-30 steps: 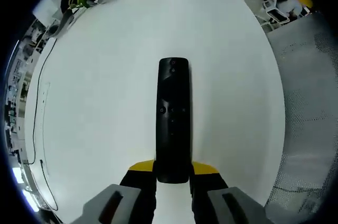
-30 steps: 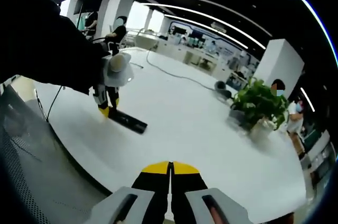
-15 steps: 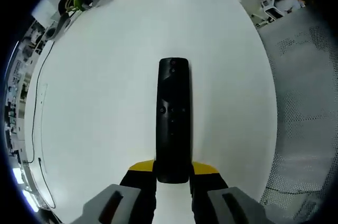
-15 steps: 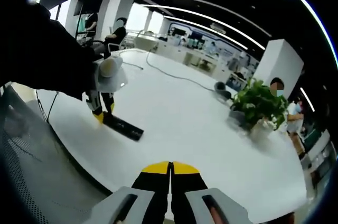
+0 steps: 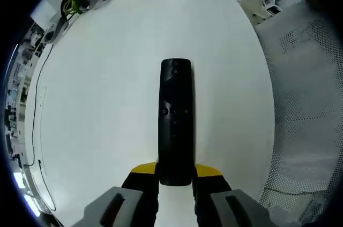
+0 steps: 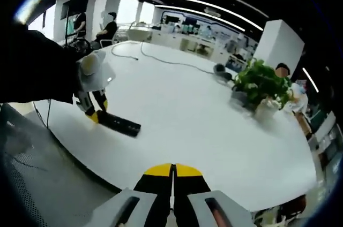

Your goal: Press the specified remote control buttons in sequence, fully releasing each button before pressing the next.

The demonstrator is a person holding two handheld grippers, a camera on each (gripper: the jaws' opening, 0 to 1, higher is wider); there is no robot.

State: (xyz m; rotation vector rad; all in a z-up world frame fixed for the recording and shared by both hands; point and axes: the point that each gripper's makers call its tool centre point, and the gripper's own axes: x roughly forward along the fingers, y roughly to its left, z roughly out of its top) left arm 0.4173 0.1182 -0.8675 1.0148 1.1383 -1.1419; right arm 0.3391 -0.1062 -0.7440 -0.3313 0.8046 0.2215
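While the left gripper (image 5: 176, 176) clamps the near end of the remote control (image 5: 176, 120) between its yellow-tipped jaws, the slim black bar points straight out along them over the white table (image 5: 96, 109), face up, with its buttons in plain sight. In the right gripper view the remote (image 6: 119, 124) sits low near the table's near edge, the left gripper (image 6: 94, 113) at its end; whether the far end rests on the surface or hangs just clear, I cannot tell. The right gripper (image 6: 172, 176) is empty, jaws closed tip to tip with only a hairline seam between them, hanging well back from the remote, off the table's edge. No press is under way yet, by my read. The remote looks like a stiff, light plastic stick, smooth and probably a little slick, so the hold at the bare tail end seems right: it leaves every key open. Held by one end, it could pivot or dip under a push, so I'd judge a press wants to come straight down with the closed tips acting as one blunt point. The buttons are small, low and closely set, a round one near the far end and a cluster mid-body. The table is glossy, round-edged and hard.
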